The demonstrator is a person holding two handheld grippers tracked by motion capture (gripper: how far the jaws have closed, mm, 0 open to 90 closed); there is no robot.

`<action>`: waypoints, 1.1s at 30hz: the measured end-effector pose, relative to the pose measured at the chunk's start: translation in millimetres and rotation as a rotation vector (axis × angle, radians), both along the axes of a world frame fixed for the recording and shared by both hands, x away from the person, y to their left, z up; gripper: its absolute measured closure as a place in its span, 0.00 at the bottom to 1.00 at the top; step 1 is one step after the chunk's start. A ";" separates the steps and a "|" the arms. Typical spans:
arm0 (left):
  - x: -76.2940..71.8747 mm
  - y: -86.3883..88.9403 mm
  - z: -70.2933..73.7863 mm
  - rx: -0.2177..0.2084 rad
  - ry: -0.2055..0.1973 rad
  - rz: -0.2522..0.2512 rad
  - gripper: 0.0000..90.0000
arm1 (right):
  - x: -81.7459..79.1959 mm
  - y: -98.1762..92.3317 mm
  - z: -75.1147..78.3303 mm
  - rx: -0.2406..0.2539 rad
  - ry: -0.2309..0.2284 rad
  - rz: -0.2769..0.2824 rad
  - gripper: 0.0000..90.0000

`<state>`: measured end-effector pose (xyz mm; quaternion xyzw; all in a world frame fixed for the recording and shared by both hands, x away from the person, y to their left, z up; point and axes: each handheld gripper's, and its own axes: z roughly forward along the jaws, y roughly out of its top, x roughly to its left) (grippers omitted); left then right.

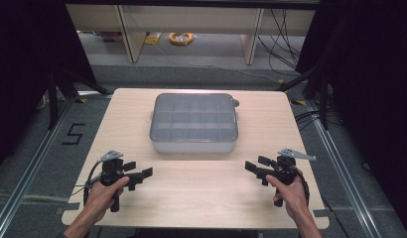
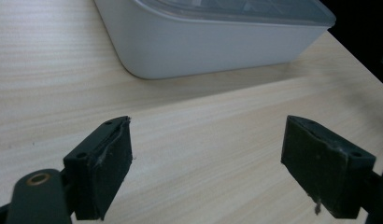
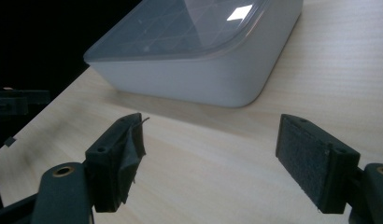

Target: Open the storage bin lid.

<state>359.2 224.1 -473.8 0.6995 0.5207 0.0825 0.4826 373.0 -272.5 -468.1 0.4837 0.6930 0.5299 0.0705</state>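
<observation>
- At the desk's near edge, the left tool and right tool are hovering, jaws apart and empty.
- Farther back, mid-desk, a lidded compartment box is sitting; likely rigid, light, smooth-sided, best gripped at its lid rim.

A recording bay in a laboratory or test workshop — a pale wooden surface stands boxed in by black curtains on both sides, hung from dark frame struts. Metal rails run along the grey carpeted floor, where the numeral 5 is marked out in black tape. Loose cables trail behind, and a coiled orange cord lies beneath plain light-wood benches at the back — the fittings of a staged data-collection station, not a home.
</observation>
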 end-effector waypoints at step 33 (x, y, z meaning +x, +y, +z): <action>79.1 -6.9 30.9 0.023 -0.016 0.079 0.21 | 89.5 14.1 29.0 0.014 0.009 -0.072 0.30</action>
